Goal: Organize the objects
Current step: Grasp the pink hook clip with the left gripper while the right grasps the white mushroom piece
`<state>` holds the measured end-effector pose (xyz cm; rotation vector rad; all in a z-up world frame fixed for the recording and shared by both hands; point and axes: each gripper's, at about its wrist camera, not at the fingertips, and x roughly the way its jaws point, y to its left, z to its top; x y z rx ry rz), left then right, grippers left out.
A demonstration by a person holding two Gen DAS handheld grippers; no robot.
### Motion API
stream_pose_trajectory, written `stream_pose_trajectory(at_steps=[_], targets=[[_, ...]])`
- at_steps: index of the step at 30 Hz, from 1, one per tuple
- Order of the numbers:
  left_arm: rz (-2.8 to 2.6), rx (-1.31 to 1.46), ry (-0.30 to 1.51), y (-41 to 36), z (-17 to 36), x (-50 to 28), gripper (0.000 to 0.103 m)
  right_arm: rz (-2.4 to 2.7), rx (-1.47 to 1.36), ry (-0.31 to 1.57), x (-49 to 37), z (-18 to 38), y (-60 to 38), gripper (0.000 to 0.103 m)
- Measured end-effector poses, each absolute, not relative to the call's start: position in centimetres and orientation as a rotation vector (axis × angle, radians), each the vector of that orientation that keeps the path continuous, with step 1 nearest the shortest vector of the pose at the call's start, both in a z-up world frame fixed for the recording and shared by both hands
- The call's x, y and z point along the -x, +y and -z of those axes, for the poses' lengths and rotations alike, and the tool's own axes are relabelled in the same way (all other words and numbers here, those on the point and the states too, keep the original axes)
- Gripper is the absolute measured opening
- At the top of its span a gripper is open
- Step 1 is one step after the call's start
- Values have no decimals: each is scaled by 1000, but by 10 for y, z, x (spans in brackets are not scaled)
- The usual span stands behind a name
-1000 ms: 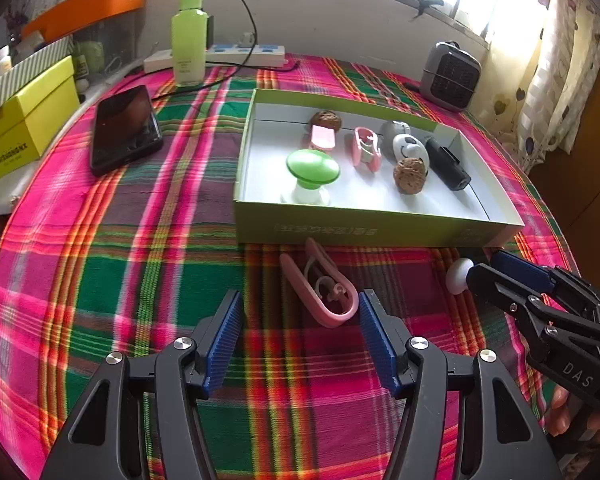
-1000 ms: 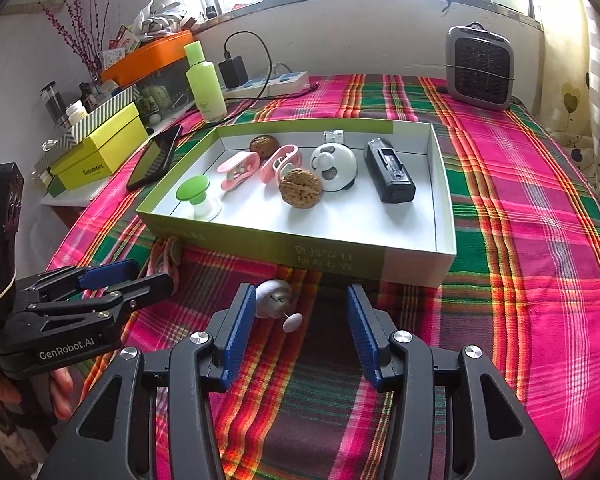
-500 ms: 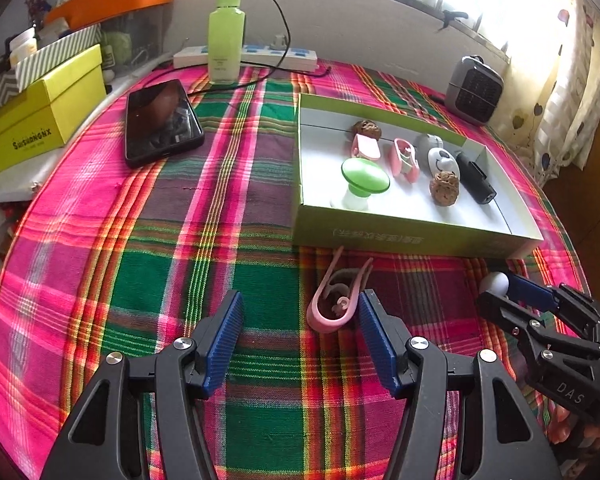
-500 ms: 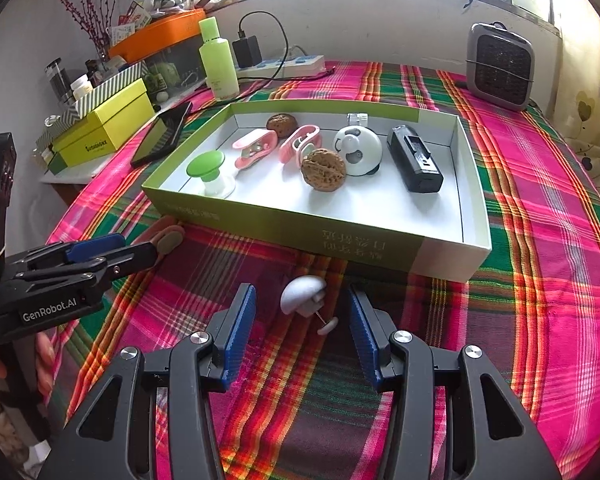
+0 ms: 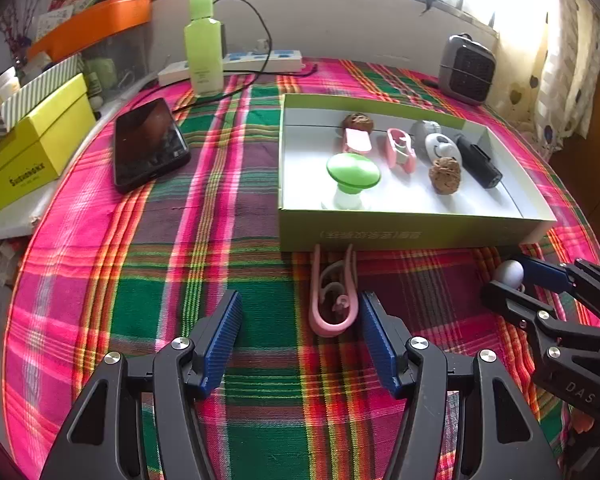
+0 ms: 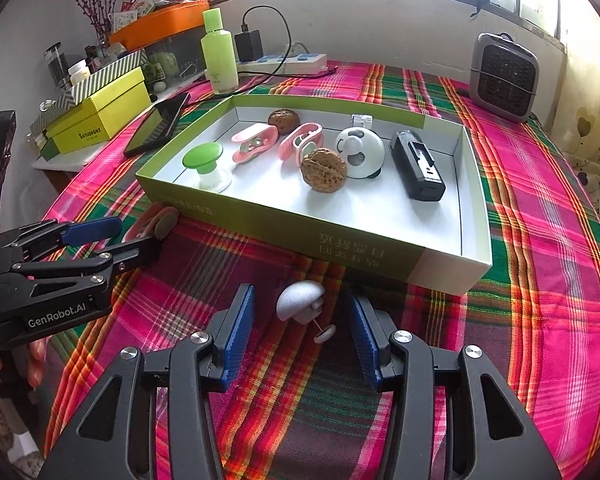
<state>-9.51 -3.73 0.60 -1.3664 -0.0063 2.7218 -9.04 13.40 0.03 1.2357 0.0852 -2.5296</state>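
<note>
A green-rimmed box (image 5: 412, 234) (image 6: 284, 224) on the plaid cloth holds a green mushroom piece (image 5: 353, 176), two pink clips, two walnuts, a white panda ball and a black clip. A pink clip (image 5: 334, 300) lies on the cloth in front of the box, close to the right pad of my open left gripper (image 5: 300, 334). A white mushroom-shaped piece (image 6: 302, 306) lies between the open pads of my right gripper (image 6: 300, 334); it also shows in the left wrist view (image 5: 509, 274).
A black phone (image 5: 148, 144), a green bottle (image 5: 203, 46), a power strip (image 5: 236, 66), a yellow box (image 5: 28, 152) and a small heater (image 5: 466, 68) stand around the far side. The table edge falls off at left.
My left gripper has swung left, so the pink clip now sits by its right pad, pointing at the box. My right gripper has closed in around the white piece, which has turned.
</note>
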Motion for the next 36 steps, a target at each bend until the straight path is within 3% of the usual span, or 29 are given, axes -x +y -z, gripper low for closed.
stream_pose_trajectory(at_steps=[11, 22, 26, 32, 36], targets=[[-2755, 1339, 1, -36, -5, 101, 57, 2535, -1232, 88, 91, 0, 133, 48], [-2780, 1344, -19, -42, -6, 103, 29, 2541, -1234, 74, 91, -1, 136, 47], [-2778, 1343, -24, -42, -6, 103, 22, 2550, -1236, 88, 90, -1, 136, 42], [-2768, 1339, -37, -42, -6, 100, 22, 2551, -1236, 88, 90, -1, 137, 30], [-2760, 1335, -40, -40, -7, 97, 22, 2555, -1234, 94, 89, -1, 137, 29]])
